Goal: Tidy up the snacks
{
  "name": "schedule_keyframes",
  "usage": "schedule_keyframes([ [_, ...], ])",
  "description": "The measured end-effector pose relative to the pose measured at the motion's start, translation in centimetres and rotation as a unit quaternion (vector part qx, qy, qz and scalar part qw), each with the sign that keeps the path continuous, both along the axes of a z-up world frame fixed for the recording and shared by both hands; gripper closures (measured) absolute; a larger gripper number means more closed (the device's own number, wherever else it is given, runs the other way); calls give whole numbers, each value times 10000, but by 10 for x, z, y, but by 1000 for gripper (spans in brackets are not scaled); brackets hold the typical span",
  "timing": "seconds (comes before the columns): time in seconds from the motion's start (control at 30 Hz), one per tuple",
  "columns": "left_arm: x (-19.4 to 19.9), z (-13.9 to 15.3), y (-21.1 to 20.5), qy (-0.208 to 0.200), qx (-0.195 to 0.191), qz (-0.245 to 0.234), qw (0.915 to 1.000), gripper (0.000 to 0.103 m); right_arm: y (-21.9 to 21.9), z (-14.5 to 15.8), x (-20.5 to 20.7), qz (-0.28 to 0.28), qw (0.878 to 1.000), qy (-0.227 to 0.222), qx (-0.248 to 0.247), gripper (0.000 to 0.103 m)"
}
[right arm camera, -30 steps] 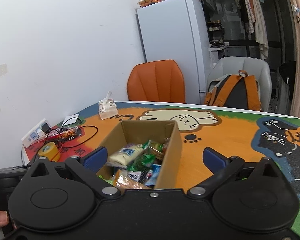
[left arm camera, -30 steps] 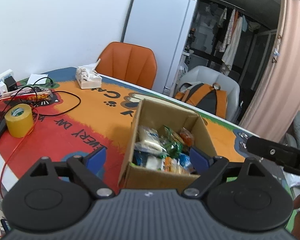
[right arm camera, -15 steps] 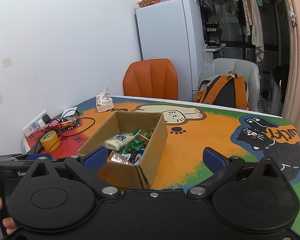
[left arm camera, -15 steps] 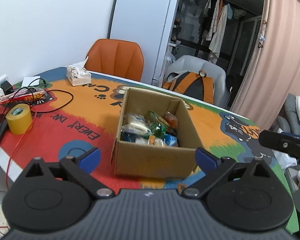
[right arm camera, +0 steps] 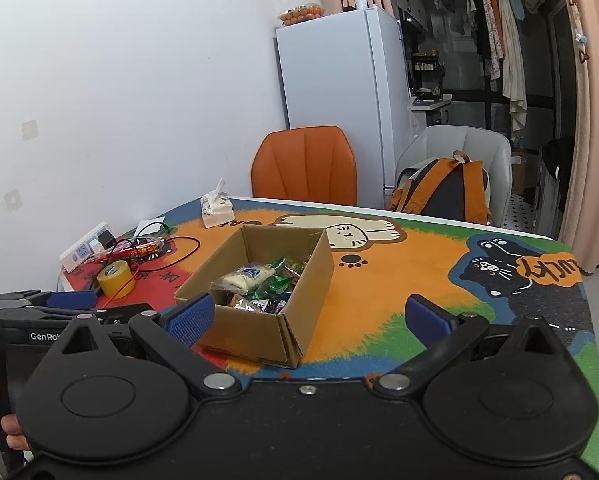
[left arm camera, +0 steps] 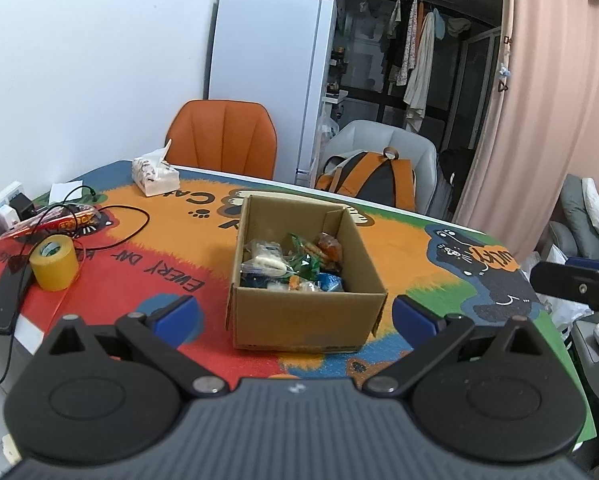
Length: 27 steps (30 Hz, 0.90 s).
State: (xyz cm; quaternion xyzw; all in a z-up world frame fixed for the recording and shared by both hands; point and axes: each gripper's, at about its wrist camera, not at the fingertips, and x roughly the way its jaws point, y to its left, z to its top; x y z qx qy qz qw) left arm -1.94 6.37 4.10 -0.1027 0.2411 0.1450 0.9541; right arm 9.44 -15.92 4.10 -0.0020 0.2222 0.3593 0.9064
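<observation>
Both the left gripper [left arm camera: 295,314] and the right gripper [right arm camera: 309,312] were held spread wide and empty, clear of the table [right arm camera: 399,272]. Just beyond them the cardboard box [left arm camera: 305,314] was seen upright on the cat-printed cover, with the snacks [left arm camera: 291,266] gathered inside. No loose snack was noticed outside it, so the sorting was judged largely done.
</observation>
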Motion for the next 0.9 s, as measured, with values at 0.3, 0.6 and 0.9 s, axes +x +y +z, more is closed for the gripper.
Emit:
schedule_keyframes([
  [0.3, -5, 7, -9, -69, 47, -81, 9999, 0, -17, 5, -11, -113, 9999, -99, 11, 0],
  [0.6, -5, 7, -13, -87, 38, -115, 9999, 0, -20, 5, -11, -144, 9998, -100, 4, 0],
  [0.9, -4, 6, -12, -59, 15, -131, 9999, 0, -19, 5, -11, -143, 9999, -73, -26, 0],
])
